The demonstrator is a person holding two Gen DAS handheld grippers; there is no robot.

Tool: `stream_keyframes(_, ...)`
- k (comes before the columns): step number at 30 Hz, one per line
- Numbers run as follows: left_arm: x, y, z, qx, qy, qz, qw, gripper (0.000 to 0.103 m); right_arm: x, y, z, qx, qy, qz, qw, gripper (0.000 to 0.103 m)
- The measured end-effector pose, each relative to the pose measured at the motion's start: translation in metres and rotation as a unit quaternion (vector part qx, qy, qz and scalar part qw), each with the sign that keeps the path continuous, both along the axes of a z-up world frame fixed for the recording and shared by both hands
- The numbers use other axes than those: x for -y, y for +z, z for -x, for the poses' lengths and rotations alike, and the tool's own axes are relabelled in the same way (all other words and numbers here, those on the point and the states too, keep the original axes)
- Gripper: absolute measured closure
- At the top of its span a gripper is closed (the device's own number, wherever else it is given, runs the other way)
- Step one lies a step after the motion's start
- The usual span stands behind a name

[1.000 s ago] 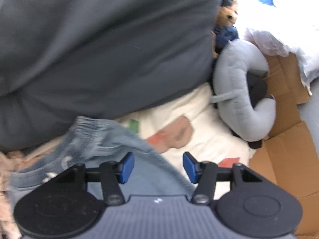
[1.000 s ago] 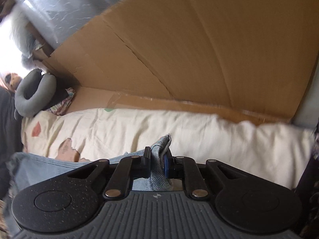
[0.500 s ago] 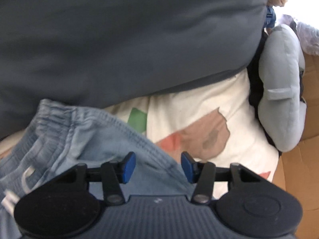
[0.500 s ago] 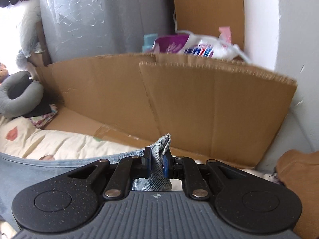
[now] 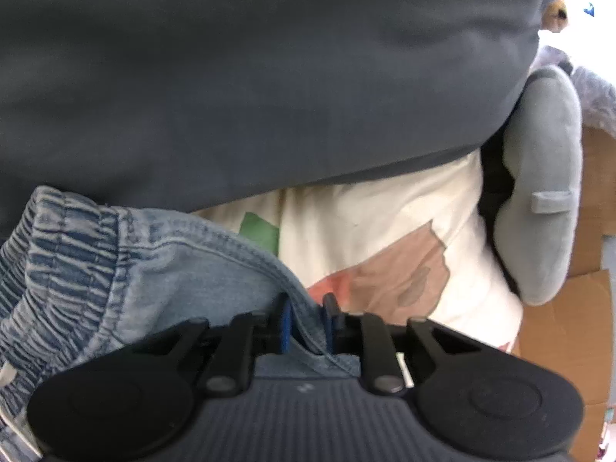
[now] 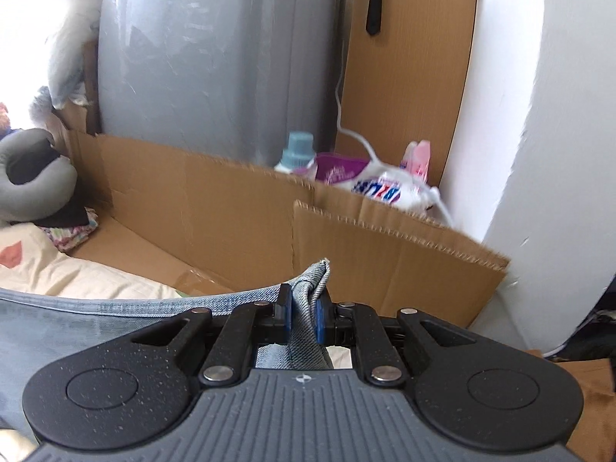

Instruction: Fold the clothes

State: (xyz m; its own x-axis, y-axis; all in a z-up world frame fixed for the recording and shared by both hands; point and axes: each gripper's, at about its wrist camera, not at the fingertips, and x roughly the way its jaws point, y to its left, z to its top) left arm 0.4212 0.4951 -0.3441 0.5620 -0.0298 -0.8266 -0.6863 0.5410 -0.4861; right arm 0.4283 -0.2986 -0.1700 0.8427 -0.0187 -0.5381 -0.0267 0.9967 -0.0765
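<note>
Denim shorts (image 5: 161, 269) — soft, limp, light. Right tool (image 6: 302, 317) clenched a folded corner; left tool (image 5: 306, 321) was closing on the hem, beside the elastic waistband (image 5: 57, 254).

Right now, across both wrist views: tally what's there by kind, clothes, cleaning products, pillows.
Clothes: 2, the denim garment and the dark grey garment
Cleaning products: 3, the blue-capped bottle, the pink bottle and the detergent bag
Pillows: 1, the grey neck pillow
Total: 6
</note>
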Motion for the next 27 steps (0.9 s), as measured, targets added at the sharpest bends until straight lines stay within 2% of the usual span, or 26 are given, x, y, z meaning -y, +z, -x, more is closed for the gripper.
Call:
stream_keyframes(3, -0.003, 0.002, 0.007, 0.016, 0.004, 0.009, 0.9998, 0.088, -0.001, 0.025, 0.017, 0.003, -0.006, -0.017, 1.0, 0.093)
stream_keyframes(8, -0.006, 0.014, 0.015, 0.036, 0.005, 0.013, 0.9992, 0.088, -0.009, 0.06, 0.044, 0.012, -0.007, -0.017, 1.0, 0.093)
stream_keyframes(16, -0.009, 0.029, 0.024, 0.058, 0.009, 0.022, 0.998, 0.089, -0.012, 0.097, 0.076, 0.033, -0.014, -0.023, 0.999, 0.093)
stream_keyframes(21, -0.01, 0.03, 0.023, 0.06, 0.008, 0.02, 0.998, 0.089, -0.014, 0.095, 0.073, 0.029, -0.021, -0.016, 0.999, 0.093)
stream_keyframes(27, -0.01, 0.021, 0.02, 0.051, 0.01, 0.017, 0.9985, 0.089, 0.0, 0.051, 0.045, -0.01, -0.04, -0.025, 0.999, 0.093)
